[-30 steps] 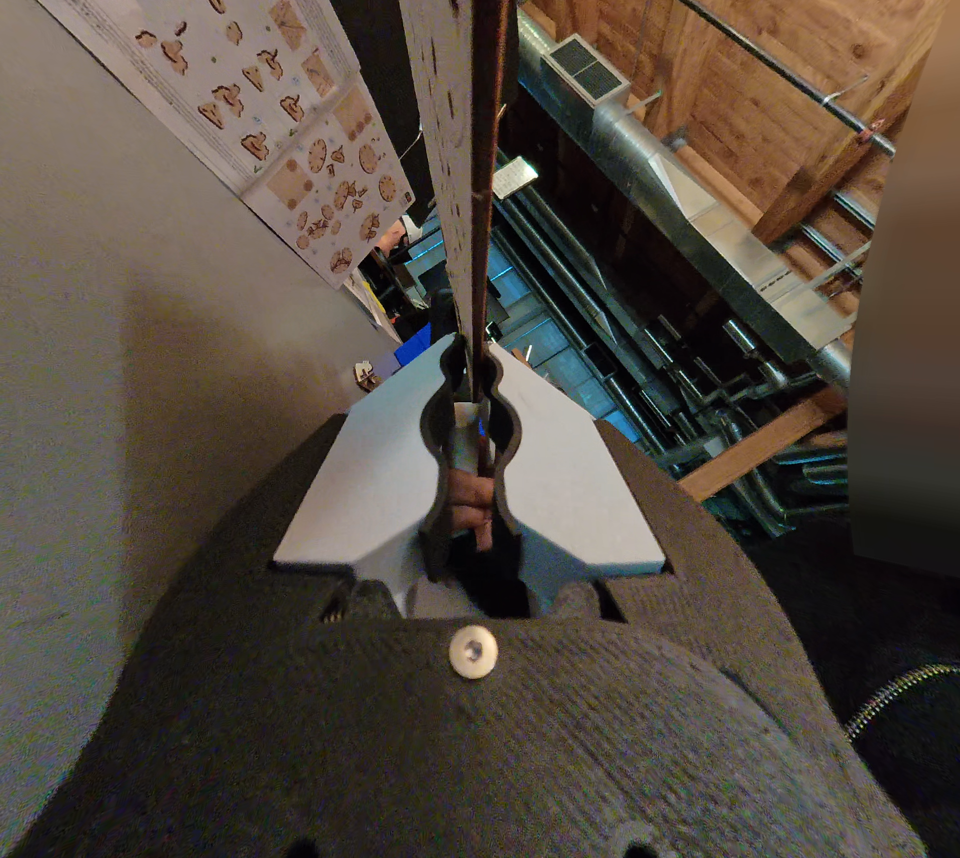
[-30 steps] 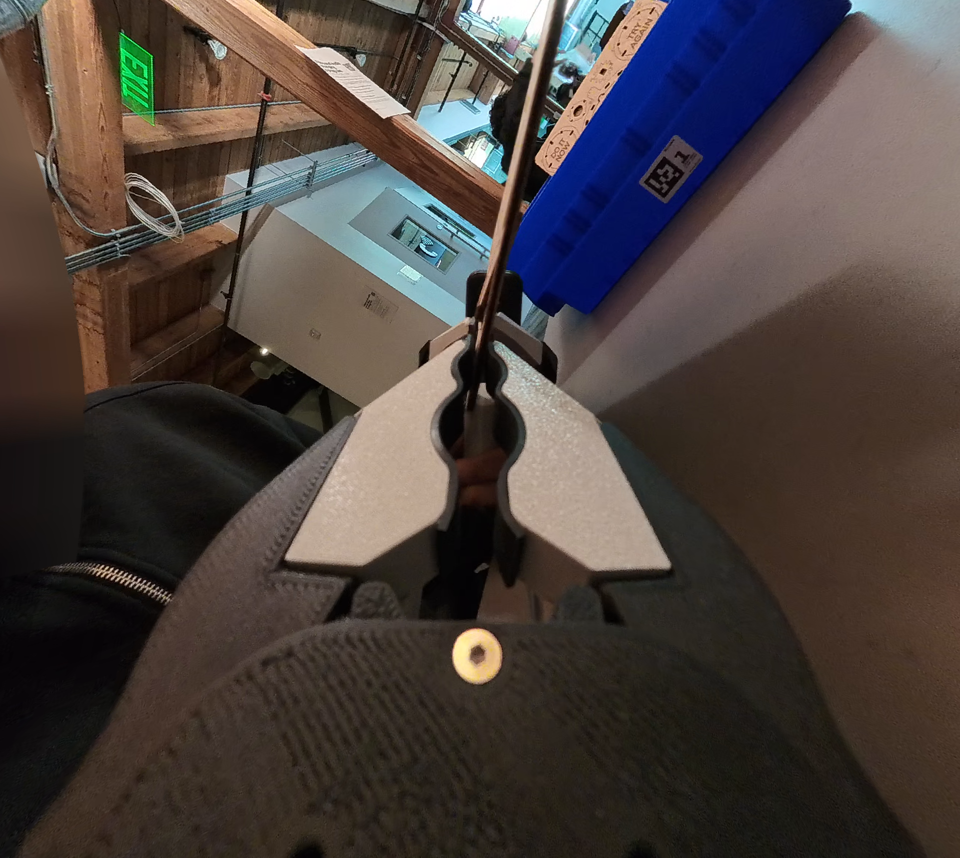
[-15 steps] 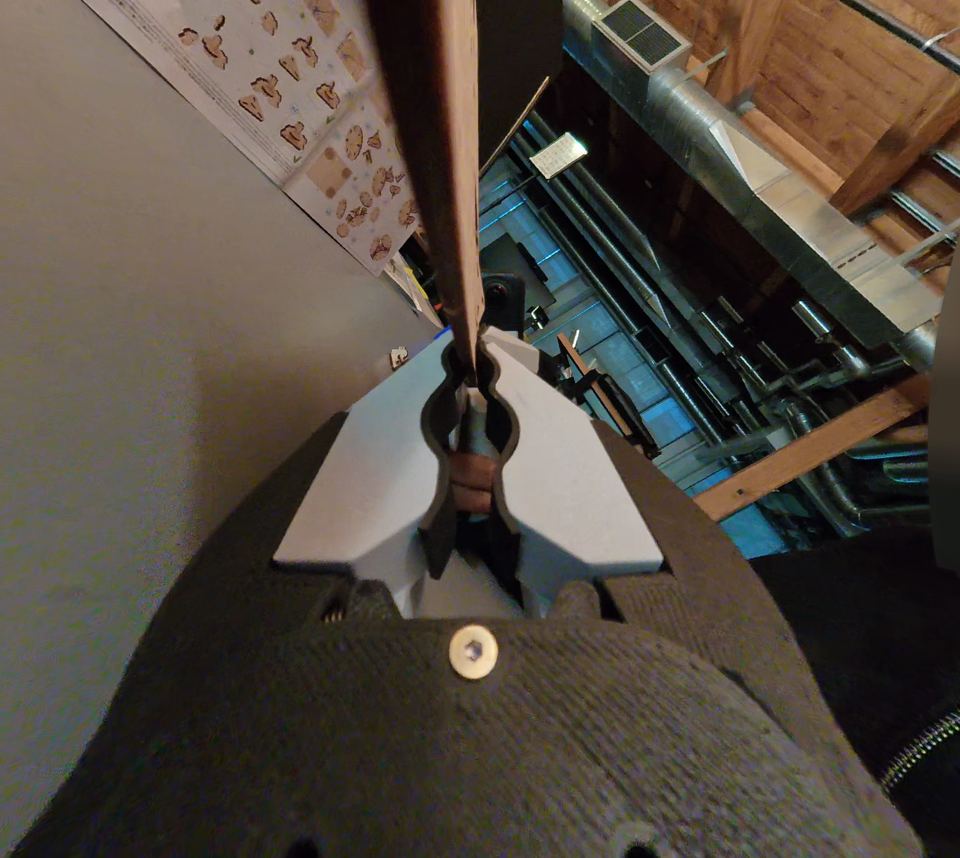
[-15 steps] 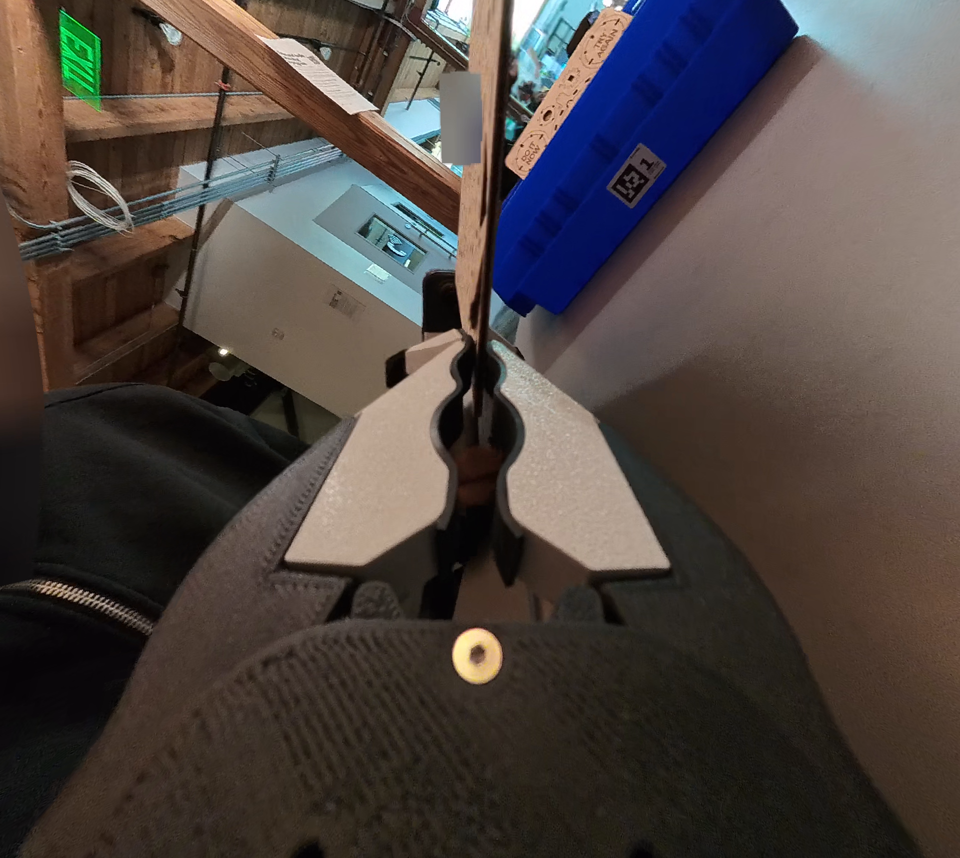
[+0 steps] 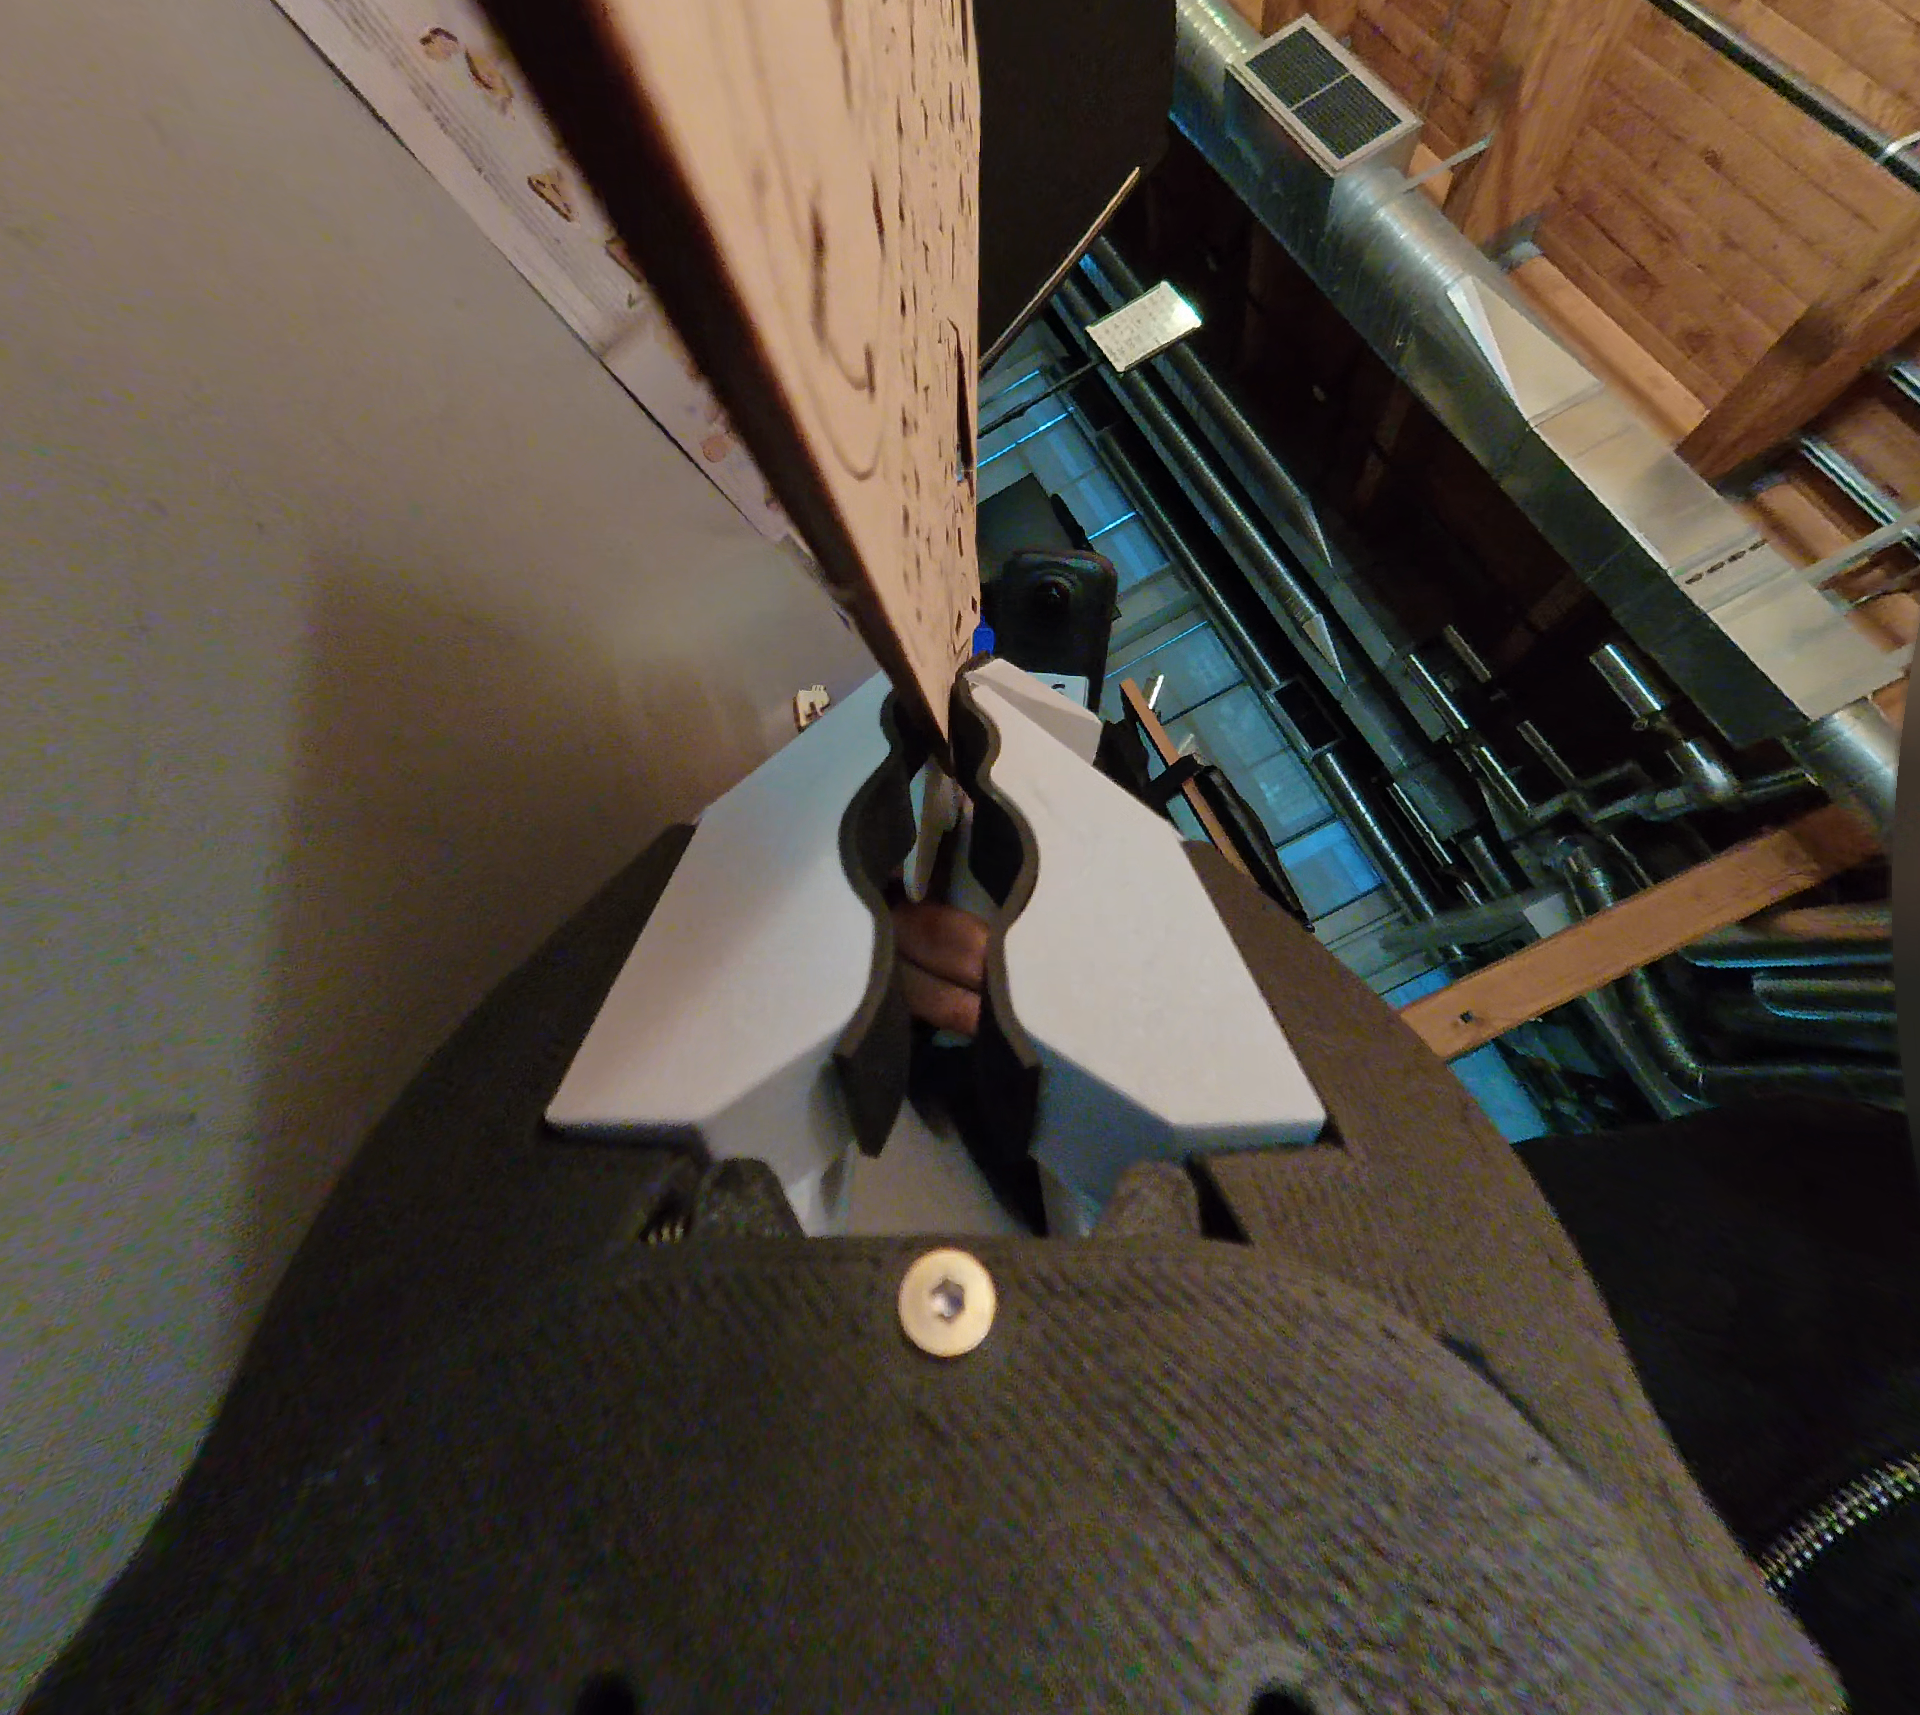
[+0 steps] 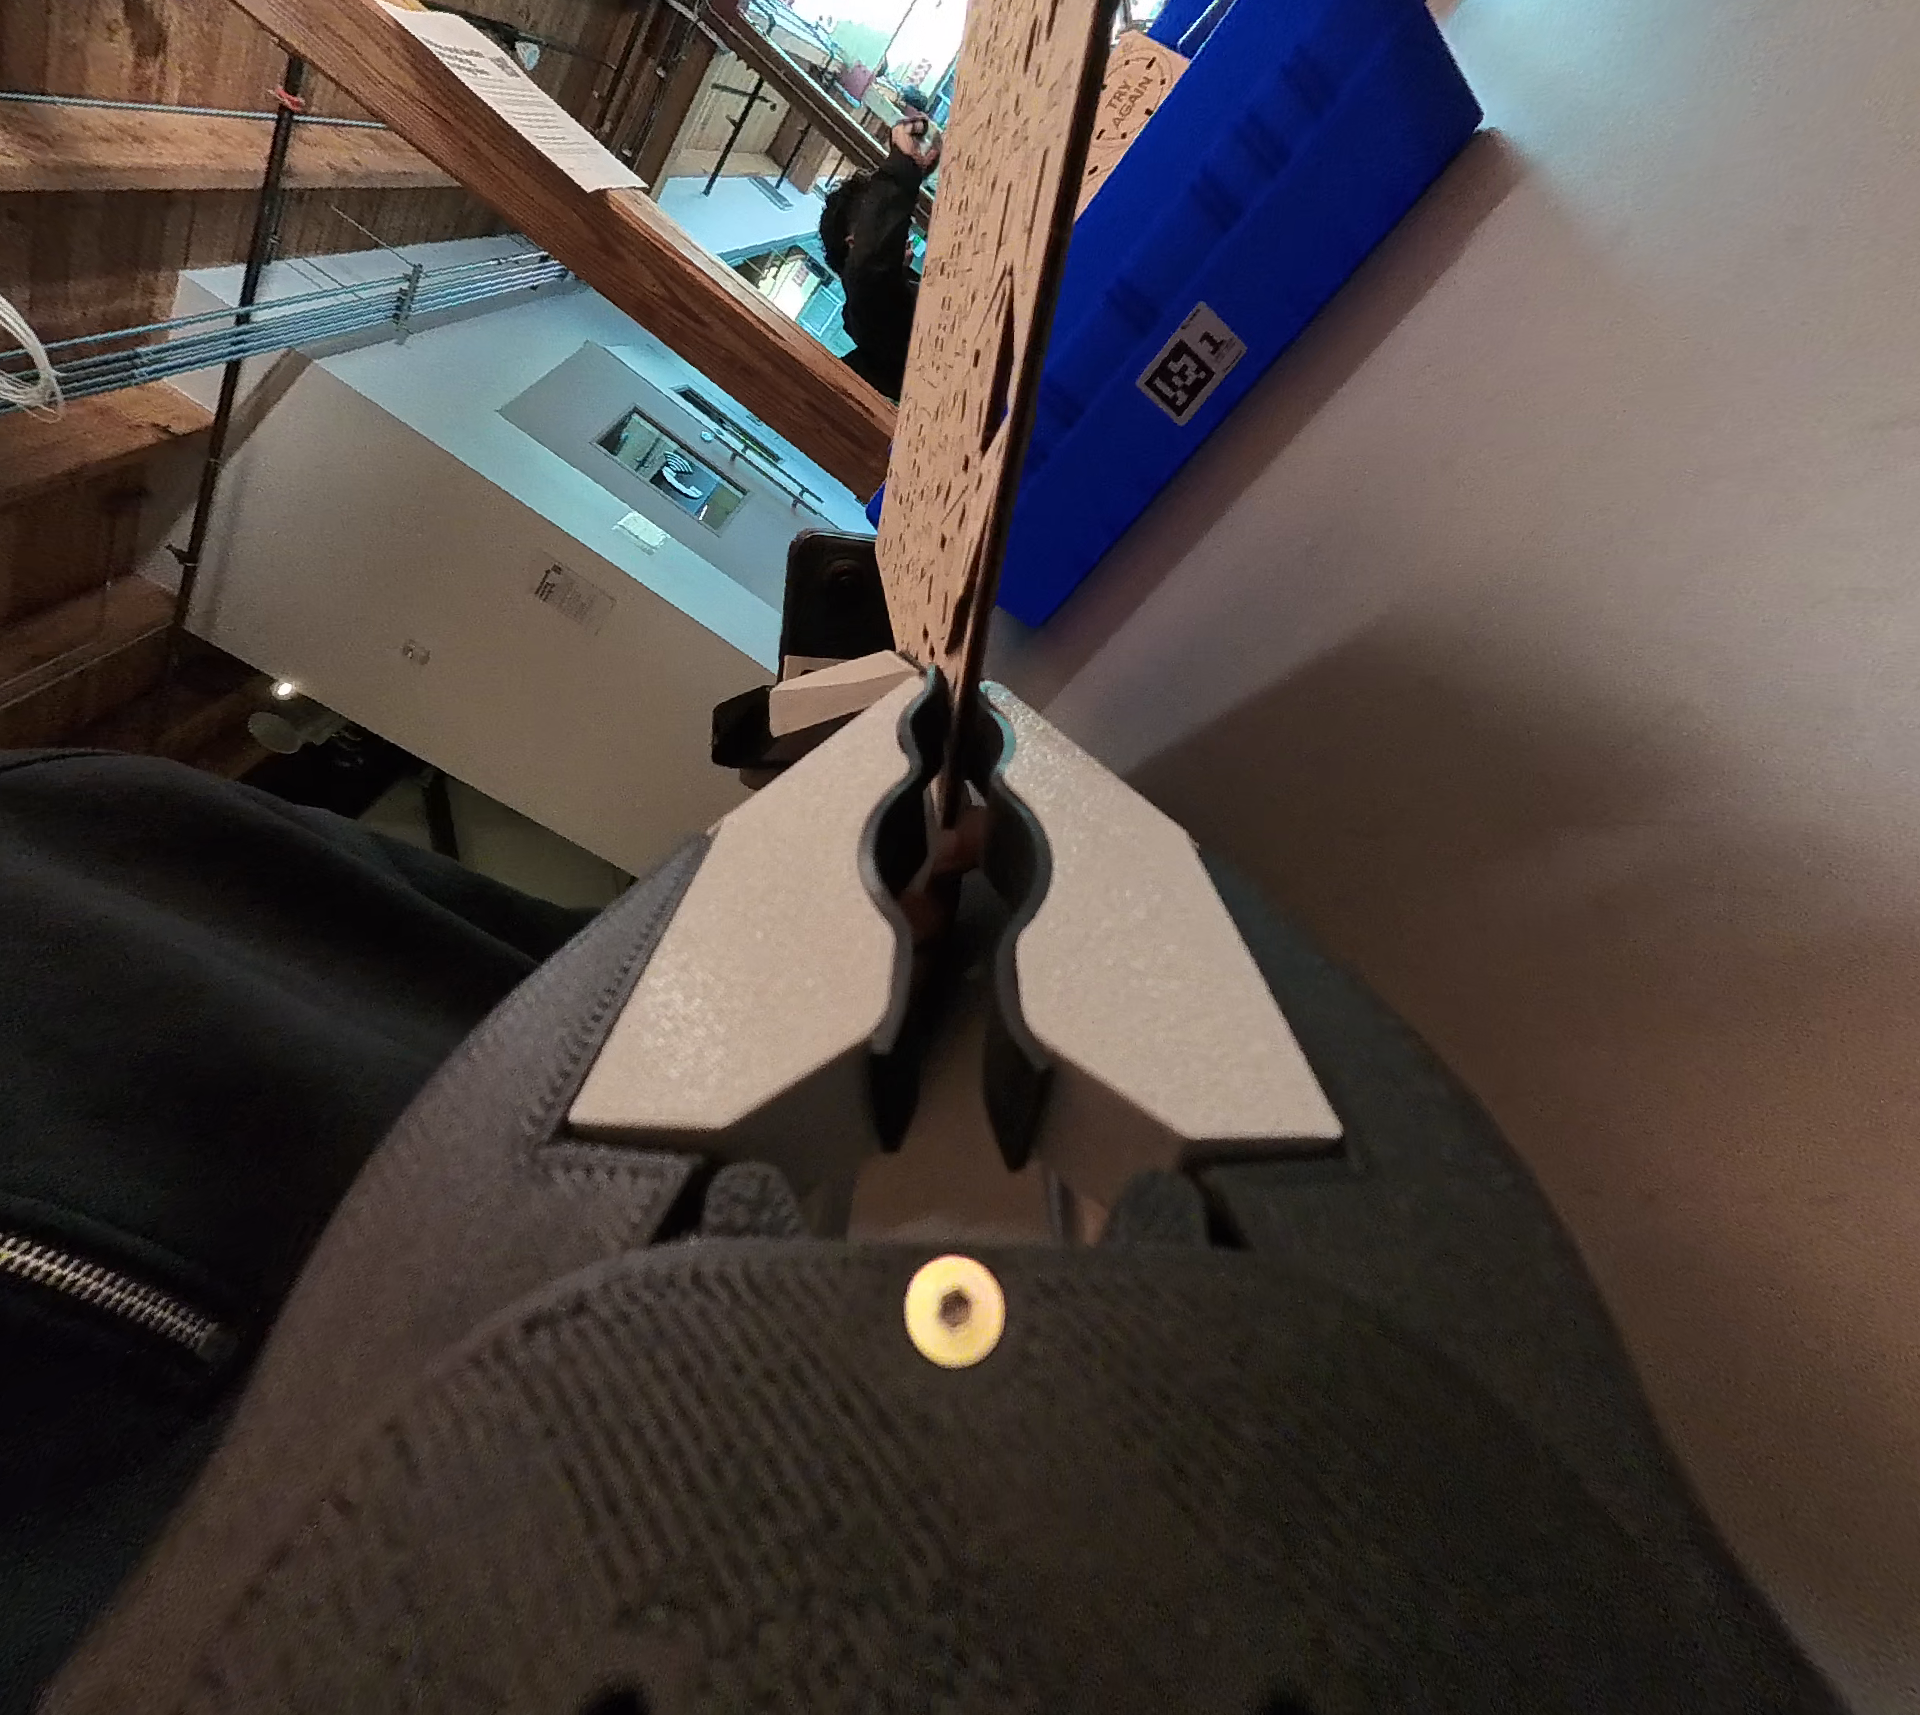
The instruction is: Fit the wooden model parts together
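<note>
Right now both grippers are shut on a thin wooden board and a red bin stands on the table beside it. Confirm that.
The bin's colour is wrong: the bin is blue, as the right wrist view shows. Both the left gripper and right gripper are shut on the thin wooden board.

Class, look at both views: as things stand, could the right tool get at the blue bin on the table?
Probably not yet. The right tool is shut on the wooden sheet, which the left tool also grips, and the sheet stands between it and the blue bin.
</note>
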A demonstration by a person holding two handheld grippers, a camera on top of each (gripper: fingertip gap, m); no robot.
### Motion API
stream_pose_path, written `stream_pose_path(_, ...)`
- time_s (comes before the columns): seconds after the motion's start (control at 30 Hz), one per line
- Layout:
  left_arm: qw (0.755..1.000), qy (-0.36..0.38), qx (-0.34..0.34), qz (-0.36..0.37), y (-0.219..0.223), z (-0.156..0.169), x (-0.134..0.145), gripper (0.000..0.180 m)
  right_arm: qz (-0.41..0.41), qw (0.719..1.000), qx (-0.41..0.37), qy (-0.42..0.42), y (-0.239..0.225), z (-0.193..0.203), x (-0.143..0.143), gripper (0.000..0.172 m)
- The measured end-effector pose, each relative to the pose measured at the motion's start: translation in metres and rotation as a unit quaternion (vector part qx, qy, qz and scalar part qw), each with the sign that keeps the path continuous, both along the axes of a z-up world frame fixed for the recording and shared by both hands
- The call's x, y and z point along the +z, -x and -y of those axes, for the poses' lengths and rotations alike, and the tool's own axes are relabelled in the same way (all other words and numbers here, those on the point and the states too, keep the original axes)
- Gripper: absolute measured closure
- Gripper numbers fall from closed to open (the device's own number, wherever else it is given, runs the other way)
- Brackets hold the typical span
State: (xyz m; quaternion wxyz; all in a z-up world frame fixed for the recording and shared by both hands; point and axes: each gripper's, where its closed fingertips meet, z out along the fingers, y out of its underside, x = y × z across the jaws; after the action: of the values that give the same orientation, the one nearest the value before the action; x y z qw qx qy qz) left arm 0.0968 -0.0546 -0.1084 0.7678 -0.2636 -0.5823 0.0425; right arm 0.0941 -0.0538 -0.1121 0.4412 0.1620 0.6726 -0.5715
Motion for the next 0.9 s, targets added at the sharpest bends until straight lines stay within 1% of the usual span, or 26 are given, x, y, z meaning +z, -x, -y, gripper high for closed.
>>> stream_pose_path(0.13,1.000,0.009,0.006,0.004,0.001,0.000,-0.001,0.180,-0.028,1.000,-0.013,-0.002,0.001,0.000,-0.001,0.168)
stream_pose_path(0.27,0.999,-0.025,-0.006,-0.028,0.001,0.001,0.007,0.179,-0.011,0.999,-0.008,0.036,0.000,-0.001,0.009,0.171)
stream_pose_path(0.33,0.999,-0.017,-0.001,-0.041,0.000,0.001,0.011,0.175,-0.011,0.999,-0.010,0.046,-0.001,-0.001,0.013,0.170)
stream_pose_path(0.4,0.999,-0.019,-0.011,-0.045,-0.001,-0.003,0.012,0.168,-0.003,0.999,-0.012,0.048,-0.001,-0.001,0.013,0.170)
stream_pose_path(0.47,0.998,-0.029,-0.024,-0.048,0.000,-0.007,0.013,0.171,0.008,0.999,-0.010,0.051,-0.002,-0.001,0.014,0.171)
stream_pose_path(0.57,0.998,-0.033,-0.033,-0.043,0.001,-0.010,0.012,0.180,0.012,0.998,-0.003,0.057,-0.005,-0.001,0.016,0.170)
stream_pose_path(0.67,0.999,-0.033,-0.029,-0.028,0.001,-0.009,0.008,0.180,0.002,0.999,-0.006,0.045,-0.005,0.001,0.011,0.170)
stream_pose_path(0.77,0.999,-0.028,-0.018,-0.004,0.002,-0.007,0.001,0.180,-0.051,0.998,-0.018,0.021,-0.003,0.003,0.004,0.167)
stream_pose_path(0.83,0.999,-0.031,-0.015,0.001,0.002,-0.006,0.000,0.180,-0.059,0.998,-0.021,0.014,-0.003,0.004,0.002,0.167)
stream_pose_path(0.9,1.000,-0.011,-0.003,0.009,0.002,-0.006,-0.002,0.180,-0.058,0.998,-0.020,0.005,-0.002,0.004,-0.001,0.167)
